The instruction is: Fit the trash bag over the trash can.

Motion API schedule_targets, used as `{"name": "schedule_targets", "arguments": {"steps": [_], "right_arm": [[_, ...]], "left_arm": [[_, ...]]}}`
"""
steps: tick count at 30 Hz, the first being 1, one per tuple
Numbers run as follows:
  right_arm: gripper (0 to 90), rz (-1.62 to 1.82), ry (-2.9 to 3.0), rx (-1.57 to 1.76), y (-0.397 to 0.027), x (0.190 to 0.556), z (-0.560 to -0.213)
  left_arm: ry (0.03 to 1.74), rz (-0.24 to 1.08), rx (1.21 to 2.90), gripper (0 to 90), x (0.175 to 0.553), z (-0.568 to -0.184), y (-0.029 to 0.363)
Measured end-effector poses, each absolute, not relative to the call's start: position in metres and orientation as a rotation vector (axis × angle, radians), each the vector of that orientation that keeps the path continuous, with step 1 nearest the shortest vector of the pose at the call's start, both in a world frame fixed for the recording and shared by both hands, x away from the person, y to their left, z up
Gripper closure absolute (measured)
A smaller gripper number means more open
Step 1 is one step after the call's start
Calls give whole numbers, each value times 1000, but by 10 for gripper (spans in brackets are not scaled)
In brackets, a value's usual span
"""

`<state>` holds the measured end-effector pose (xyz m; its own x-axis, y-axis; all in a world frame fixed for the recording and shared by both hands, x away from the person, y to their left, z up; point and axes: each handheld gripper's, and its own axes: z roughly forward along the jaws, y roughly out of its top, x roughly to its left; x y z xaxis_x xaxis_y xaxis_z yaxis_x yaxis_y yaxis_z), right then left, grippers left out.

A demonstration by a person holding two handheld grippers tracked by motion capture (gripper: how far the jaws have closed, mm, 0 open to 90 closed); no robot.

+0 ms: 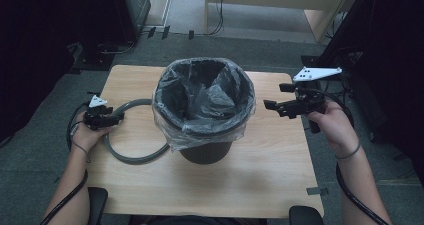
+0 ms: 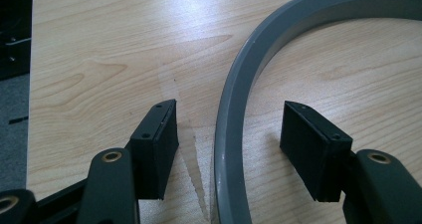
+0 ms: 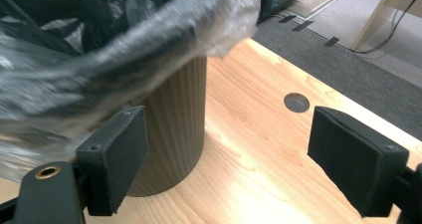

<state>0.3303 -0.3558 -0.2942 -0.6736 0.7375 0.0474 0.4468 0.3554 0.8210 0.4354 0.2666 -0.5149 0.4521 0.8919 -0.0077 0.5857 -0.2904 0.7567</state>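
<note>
The grey ring (image 1: 131, 147) lies flat on the table (image 1: 260, 185) near its left edge, partly tucked against the bin (image 1: 205, 112) at the centre. The left gripper (image 1: 111, 119) is the nearer one: it sits low over the ring's left arc, jaws set wide astride the band (image 2: 234, 114), pads clear of it on both sides. The band runs between the jaws, curving away right. The right gripper (image 1: 274, 105) hovers at the bin's right side, jaws wide and empty.
</note>
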Motion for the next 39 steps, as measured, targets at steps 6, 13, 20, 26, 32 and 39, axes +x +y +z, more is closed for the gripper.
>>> {"name": "schedule_targets", "arguments": {"steps": [6,13,20,26,32,39], "right_arm": [[156,1212,2295,1047,-355,332,-317],[156,1233,2294,1078,-352,336,-352],[156,1252,2280,1115,-348,339,-385],[156,1241,2295,1133,-345,339,-407],[156,1242,2305,1150,-341,340,-429],[156,1221,2315,1166,-340,344,-453]], "left_arm": [[1238,558,1993,399,435,-515,267],[1243,564,1991,426,435,-515,267],[1243,564,1992,426,435,-515,267],[1242,563,1992,430,435,-515,267],[1253,572,1985,466,436,-515,268],[1261,579,1975,534,436,-515,270]]}}
